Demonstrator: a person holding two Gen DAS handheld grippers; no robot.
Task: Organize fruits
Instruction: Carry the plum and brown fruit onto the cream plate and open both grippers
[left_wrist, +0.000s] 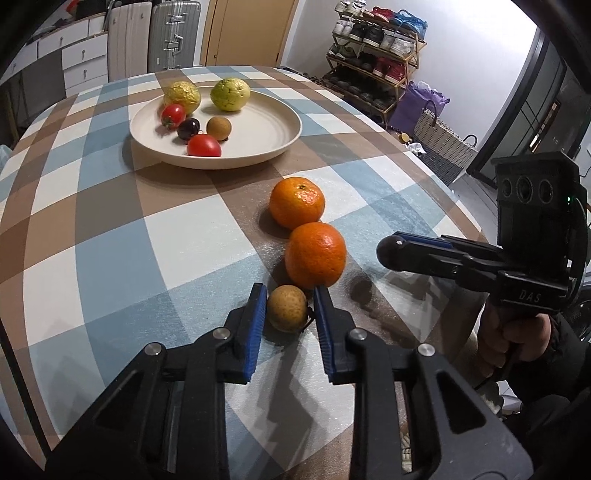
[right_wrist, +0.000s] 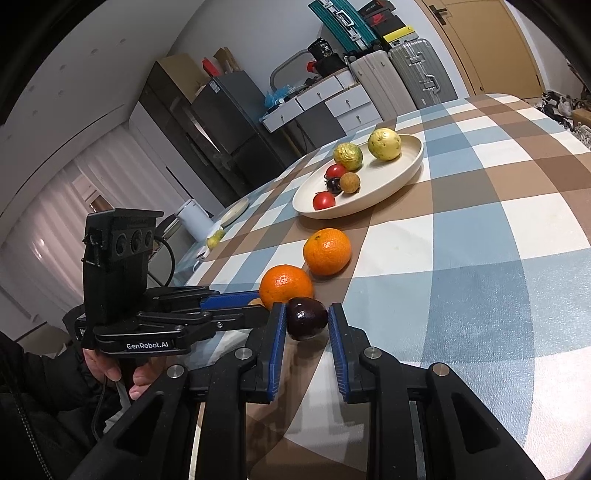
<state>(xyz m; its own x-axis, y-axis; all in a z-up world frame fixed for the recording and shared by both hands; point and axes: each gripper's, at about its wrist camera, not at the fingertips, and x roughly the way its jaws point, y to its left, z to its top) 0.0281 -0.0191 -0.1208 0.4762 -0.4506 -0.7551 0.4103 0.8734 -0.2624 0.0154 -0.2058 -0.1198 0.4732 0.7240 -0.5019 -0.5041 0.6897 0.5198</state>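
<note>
My left gripper (left_wrist: 290, 295) is open around a small brown longan (left_wrist: 287, 308) that rests on the checked tablecloth, with a gap on each side. Two oranges (left_wrist: 315, 255) (left_wrist: 297, 202) lie just beyond it in a row. My right gripper (right_wrist: 307, 314) is shut on a dark purple plum (right_wrist: 307, 318) and holds it above the cloth; it also shows in the left wrist view (left_wrist: 391, 253). A cream plate (left_wrist: 273, 129) farther back holds two tomatoes, a dark plum, a longan and two yellow-green fruits.
The table's right edge (left_wrist: 461, 206) drops to a woven basket (left_wrist: 443, 144) and a shoe rack. In the right wrist view, a small yellow fruit (right_wrist: 215, 239) and a white container (right_wrist: 195, 221) sit by the table's far left edge.
</note>
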